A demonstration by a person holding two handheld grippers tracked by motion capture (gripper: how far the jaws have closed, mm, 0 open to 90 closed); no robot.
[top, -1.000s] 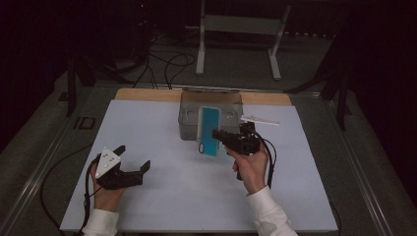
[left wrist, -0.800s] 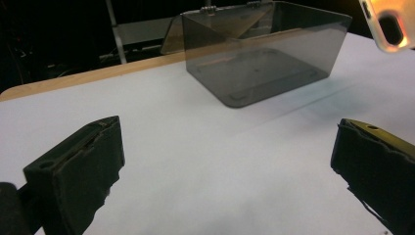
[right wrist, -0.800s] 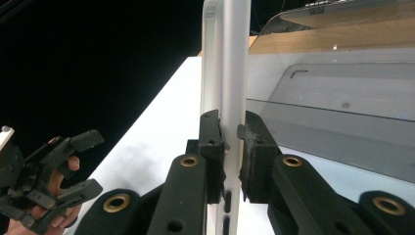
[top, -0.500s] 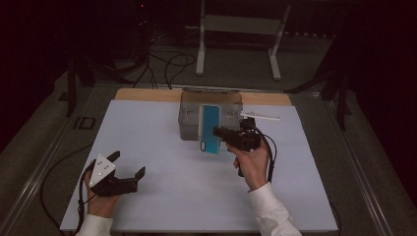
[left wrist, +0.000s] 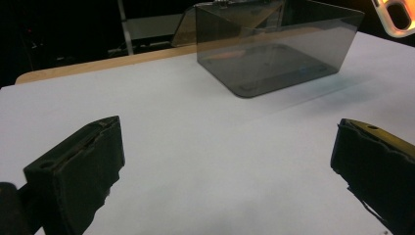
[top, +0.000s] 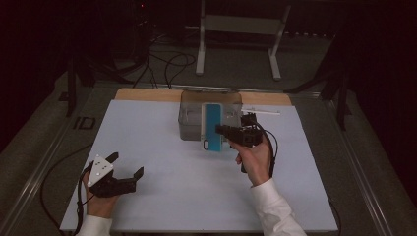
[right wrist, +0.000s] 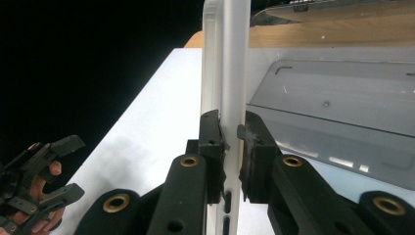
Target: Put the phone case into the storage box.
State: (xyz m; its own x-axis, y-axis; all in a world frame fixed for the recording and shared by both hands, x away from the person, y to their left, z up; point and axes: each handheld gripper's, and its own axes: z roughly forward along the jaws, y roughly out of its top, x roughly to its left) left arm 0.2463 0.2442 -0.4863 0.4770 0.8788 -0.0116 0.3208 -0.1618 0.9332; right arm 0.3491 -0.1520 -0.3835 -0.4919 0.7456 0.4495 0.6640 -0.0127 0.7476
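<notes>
White table (top: 162, 147) | right tongs (top: 220, 130) clamp phone case (top: 212, 126) (edge-on) | left tongs (top: 126, 169) wide apart, empty

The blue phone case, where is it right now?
In the high view, the phone case is clamped in the right gripper, held over the clear box.

Phone case (top: 212, 126) before bin (top: 189, 115), mid-table; left gripper (top: 125, 172) near-left.

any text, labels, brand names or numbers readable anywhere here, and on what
None can be read.
Phone case, held edge-on in the right gripper: teal back shows no print.
Clear box: no label or marking.
White table sheet: blank.
Left gripper, with its grey plate: no lettering legible.
</notes>
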